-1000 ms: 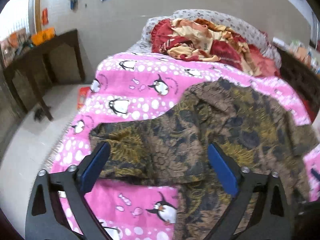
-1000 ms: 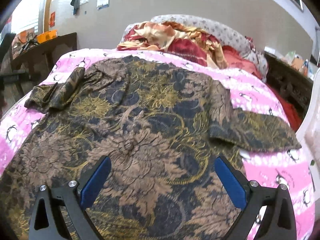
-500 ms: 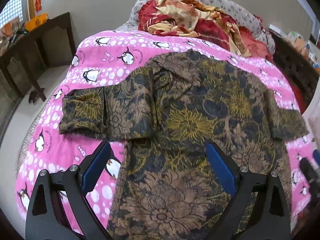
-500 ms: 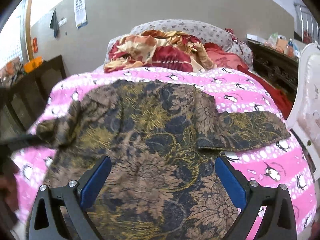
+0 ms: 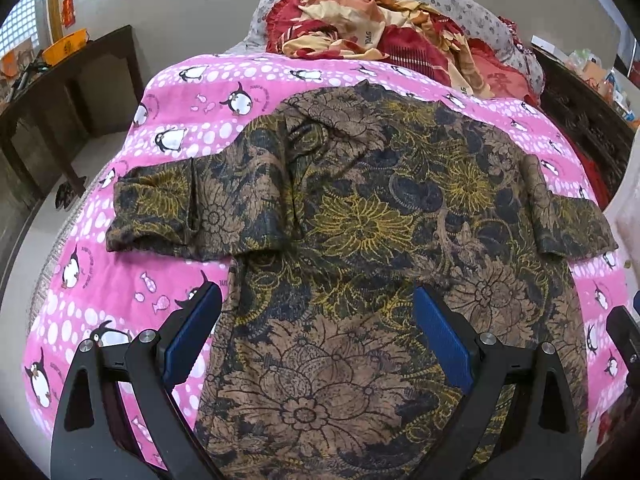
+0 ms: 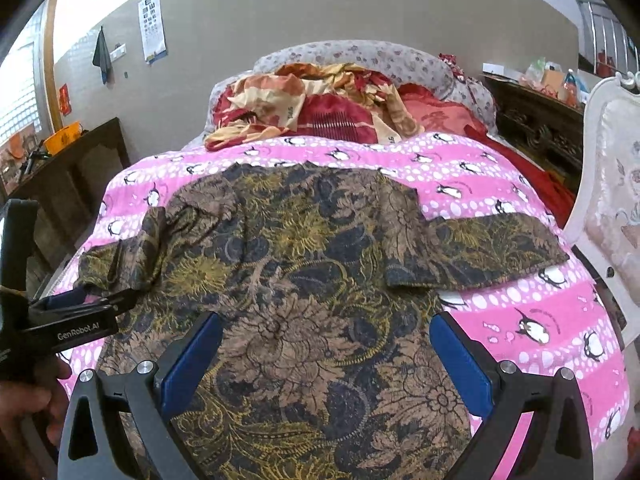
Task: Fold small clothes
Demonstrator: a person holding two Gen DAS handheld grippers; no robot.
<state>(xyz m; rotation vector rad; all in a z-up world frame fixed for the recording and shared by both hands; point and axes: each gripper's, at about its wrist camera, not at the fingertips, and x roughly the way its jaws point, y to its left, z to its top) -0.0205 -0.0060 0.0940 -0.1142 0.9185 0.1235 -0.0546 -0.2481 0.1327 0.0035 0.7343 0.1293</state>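
Note:
A brown, gold and dark-blue floral shirt (image 5: 380, 240) lies spread flat on a pink penguin-print blanket (image 5: 132, 288); it also shows in the right wrist view (image 6: 296, 280). Its left sleeve (image 5: 160, 212) is creased and its right sleeve (image 6: 496, 252) lies straight out. My left gripper (image 5: 316, 340) is open and empty, held above the shirt's lower left part. My right gripper (image 6: 326, 364) is open and empty above the shirt's lower middle. The left gripper's body (image 6: 60, 320) shows at the left edge of the right wrist view.
A heap of red and cream bedding (image 6: 320, 108) and a floral pillow (image 6: 380, 56) lie at the head of the bed. A dark wooden table (image 5: 68, 80) stands left. A dark carved cabinet (image 6: 536, 124) and white padded chair (image 6: 612, 184) stand right.
Both grippers have pulled back and up from the shirt, so the whole garment and more of the bed are in view. The left gripper has swung right from the left sleeve.

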